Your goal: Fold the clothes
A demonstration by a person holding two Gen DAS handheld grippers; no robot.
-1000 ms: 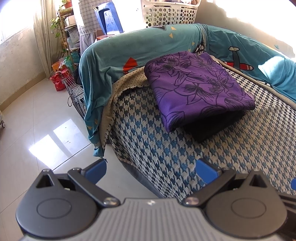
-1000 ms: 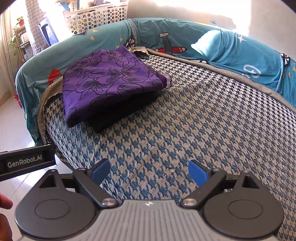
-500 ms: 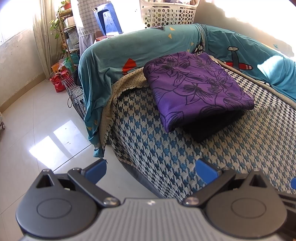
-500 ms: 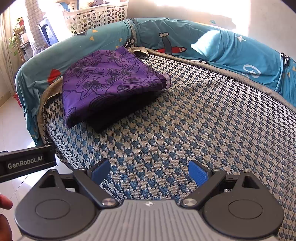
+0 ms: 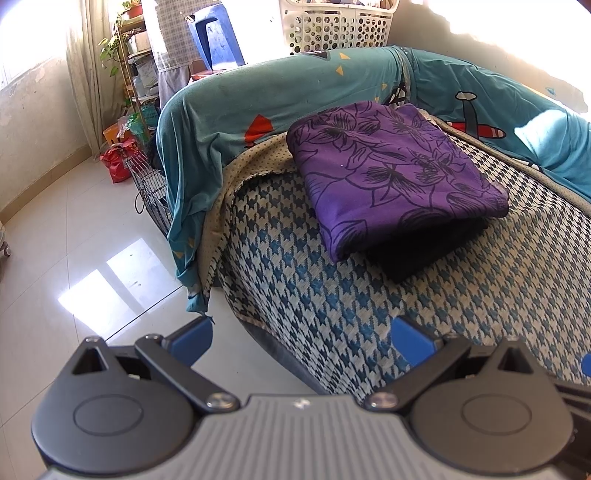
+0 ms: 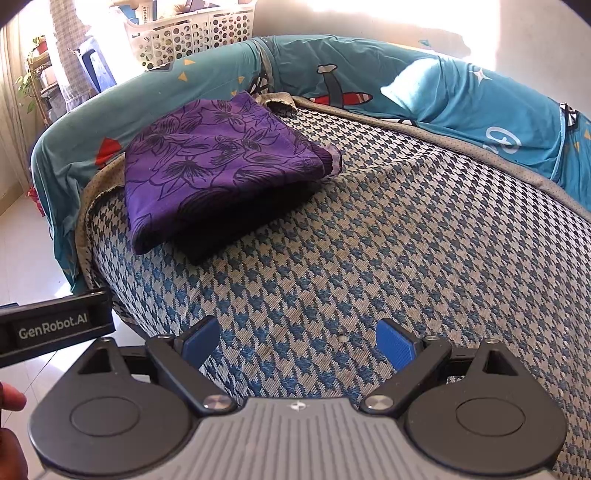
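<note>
We see the purple flowered cloth (image 6: 218,166) folded flat on a folded black cloth (image 6: 251,221), near the far left corner of the bed (image 6: 406,240). That pile looks done. Our left gripper (image 5: 301,338) and right gripper (image 6: 295,338) hold nothing, fingers wide apart. The white basket (image 5: 332,26) is cut off, so we cannot tell if more clothes wait.

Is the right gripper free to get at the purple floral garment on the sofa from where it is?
Probably yes. The right gripper is open and empty, and only bare houndstooth cover lies between it and the folded purple garment.
</note>
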